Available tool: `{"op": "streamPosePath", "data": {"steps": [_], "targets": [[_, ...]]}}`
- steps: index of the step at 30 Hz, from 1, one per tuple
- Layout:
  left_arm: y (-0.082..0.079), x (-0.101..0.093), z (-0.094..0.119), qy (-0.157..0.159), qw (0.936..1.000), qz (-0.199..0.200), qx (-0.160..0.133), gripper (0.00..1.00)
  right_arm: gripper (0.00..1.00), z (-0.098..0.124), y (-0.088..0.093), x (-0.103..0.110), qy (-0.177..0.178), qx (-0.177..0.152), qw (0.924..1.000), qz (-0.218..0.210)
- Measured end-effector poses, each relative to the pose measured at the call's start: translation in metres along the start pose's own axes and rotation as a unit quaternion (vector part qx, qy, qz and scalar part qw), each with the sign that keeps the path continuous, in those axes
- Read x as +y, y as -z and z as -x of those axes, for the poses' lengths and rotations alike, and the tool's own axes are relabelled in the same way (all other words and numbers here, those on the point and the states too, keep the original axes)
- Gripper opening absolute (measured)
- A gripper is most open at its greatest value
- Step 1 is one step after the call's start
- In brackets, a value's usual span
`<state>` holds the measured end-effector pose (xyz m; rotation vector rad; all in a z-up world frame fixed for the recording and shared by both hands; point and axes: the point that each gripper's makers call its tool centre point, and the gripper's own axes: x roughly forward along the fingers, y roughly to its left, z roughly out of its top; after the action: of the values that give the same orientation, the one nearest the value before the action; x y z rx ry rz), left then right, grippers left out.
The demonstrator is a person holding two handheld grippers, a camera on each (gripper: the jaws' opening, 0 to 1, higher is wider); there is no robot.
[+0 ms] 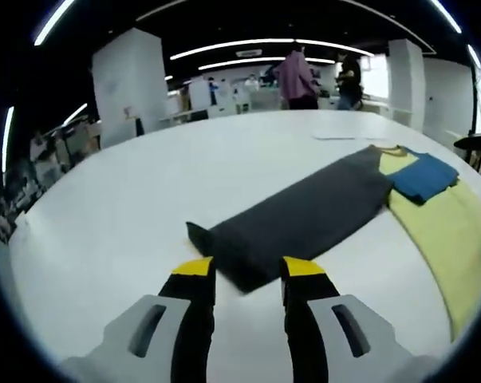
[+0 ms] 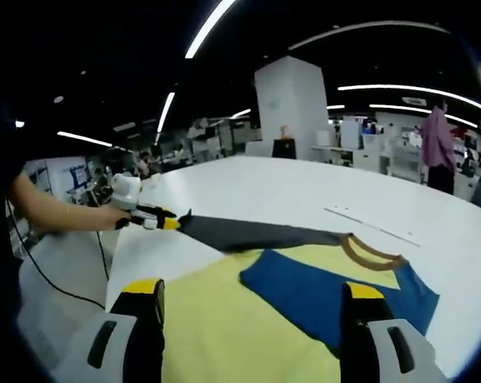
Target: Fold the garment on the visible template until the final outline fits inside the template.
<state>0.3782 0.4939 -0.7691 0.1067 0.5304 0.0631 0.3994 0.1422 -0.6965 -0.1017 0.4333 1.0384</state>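
Left gripper (image 1: 244,270) jaws apart at grey sleeve (image 1: 296,219) end; right gripper (image 2: 252,297) apart over yellow garment (image 2: 224,335). Clamp sleeve end cleanly, fold inward, keep flat on bench (image 1: 144,207).

I see a dark ceiling (image 2: 104,64) with long light strips (image 2: 212,28) — a big open hall. A white pillar (image 1: 127,84) rises behind the wide white table (image 1: 144,199); desks (image 2: 368,155) sit further back.

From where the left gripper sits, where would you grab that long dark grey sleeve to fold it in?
Take the grey sleeve at its free cuff end, probably from the open table side. It lies flat and stretched out away from the yellow body, so the cuff is the loose end. The left gripper sits right at it, jaws astride the edge.
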Motion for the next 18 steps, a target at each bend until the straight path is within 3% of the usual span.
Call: {"op": "streamPosePath", "data": {"steps": [4,8,10,18], "targets": [[0.003,0.005,-0.004,-0.011,0.9999,0.013,0.004,0.19,0.9,0.001,-0.003,0.003,-0.001,-0.005,1.0,0.0],[0.008,0.009,-0.006,-0.018,0.9995,0.015,0.02,0.03,0.9,0.002,-0.004,0.005,-0.003,-0.008,1.0,-0.001],[0.008,0.01,-0.007,-0.017,0.9996,0.011,0.019,0.02,0.9,0.003,-0.004,0.006,-0.003,-0.008,1.0,-0.002],[-0.003,0.01,-0.008,-0.011,0.998,0.062,-0.008,0.01,0.92,0.009,-0.007,0.007,0.003,-0.016,0.9999,-0.002]]}}
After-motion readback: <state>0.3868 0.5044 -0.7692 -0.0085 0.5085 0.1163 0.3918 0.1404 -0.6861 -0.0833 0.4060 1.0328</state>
